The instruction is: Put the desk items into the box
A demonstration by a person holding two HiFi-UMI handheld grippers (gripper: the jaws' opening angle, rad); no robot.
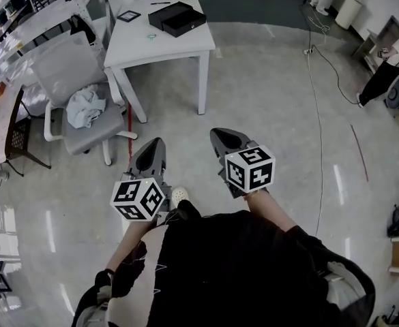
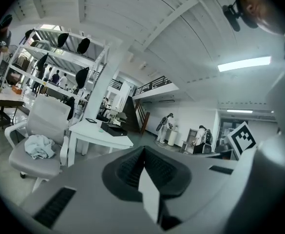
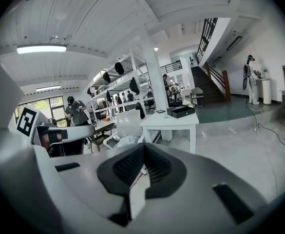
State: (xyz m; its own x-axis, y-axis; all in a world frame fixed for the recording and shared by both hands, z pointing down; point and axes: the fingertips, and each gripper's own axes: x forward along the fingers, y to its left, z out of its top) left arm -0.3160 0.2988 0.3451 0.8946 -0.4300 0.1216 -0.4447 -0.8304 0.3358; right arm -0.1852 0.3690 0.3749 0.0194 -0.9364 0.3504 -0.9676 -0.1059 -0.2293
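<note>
A white desk (image 1: 161, 45) stands a few steps ahead across the floor. On it lies an open black box (image 1: 177, 18), with a small dark square item (image 1: 128, 16), a pen (image 1: 160, 3) and a small pale item (image 1: 151, 37) nearby. My left gripper (image 1: 151, 144) and right gripper (image 1: 225, 136) are held side by side above the floor, well short of the desk. Each is shut with nothing between its jaws. In the left gripper view, the left gripper (image 2: 143, 150) looks toward the box (image 2: 114, 129). In the right gripper view, the right gripper (image 3: 143, 147) looks toward the box (image 3: 181, 111).
A grey office chair (image 1: 66, 70) with crumpled cloth (image 1: 84, 106) on its seat stands left of the desk. More tables line the far left. A cable (image 1: 318, 114) runs down the floor at right. People stand near shelves (image 3: 118, 89) and stairs (image 3: 213, 84) in the distance.
</note>
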